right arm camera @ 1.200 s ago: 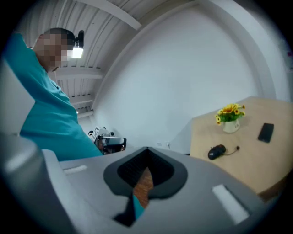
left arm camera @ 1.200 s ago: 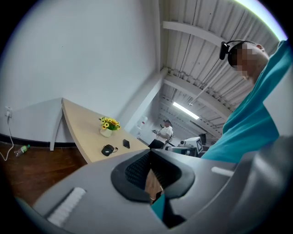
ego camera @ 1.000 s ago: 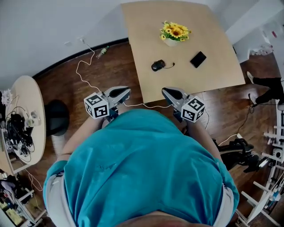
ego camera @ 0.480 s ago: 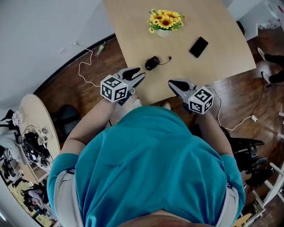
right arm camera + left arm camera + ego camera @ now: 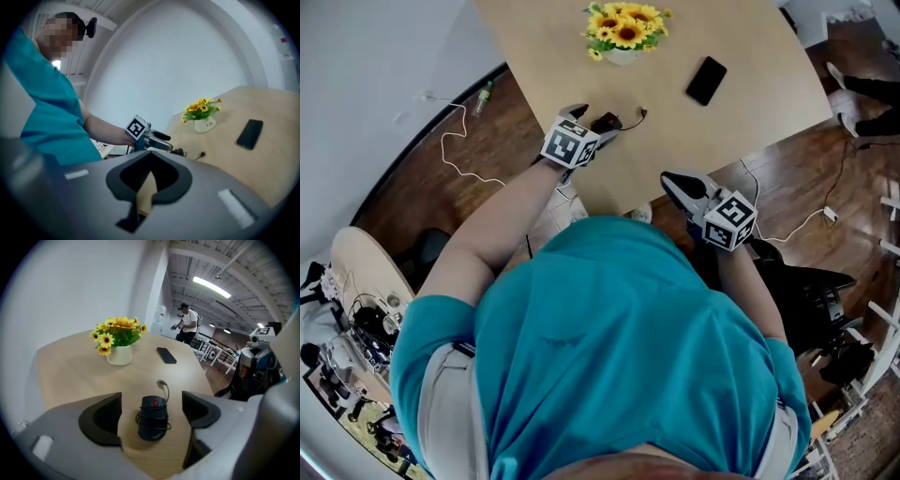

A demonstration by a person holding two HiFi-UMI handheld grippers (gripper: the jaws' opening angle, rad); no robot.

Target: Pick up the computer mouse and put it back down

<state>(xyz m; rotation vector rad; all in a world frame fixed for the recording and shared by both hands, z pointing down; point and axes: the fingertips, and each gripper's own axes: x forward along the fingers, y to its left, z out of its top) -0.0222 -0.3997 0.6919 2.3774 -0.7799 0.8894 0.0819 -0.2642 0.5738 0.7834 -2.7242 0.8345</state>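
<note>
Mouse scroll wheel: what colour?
The scroll wheel is red, set in a black mouse. It shows best in the left gripper view.

Left claw [image 5: 592,125] reached forward to mouse [image 5: 153,420], jaws just opened astride it

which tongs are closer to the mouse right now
Left. The left tongs straddle the mouse: their jaws have just been opening and stand either side of it without touching. The right tongs, shut, hang back at the table's near edge.

Mouse [image 5: 606,123] on table [image 5: 750,122], before flower pot [image 5: 622,54] (phone [image 5: 706,81] to their right)
</note>
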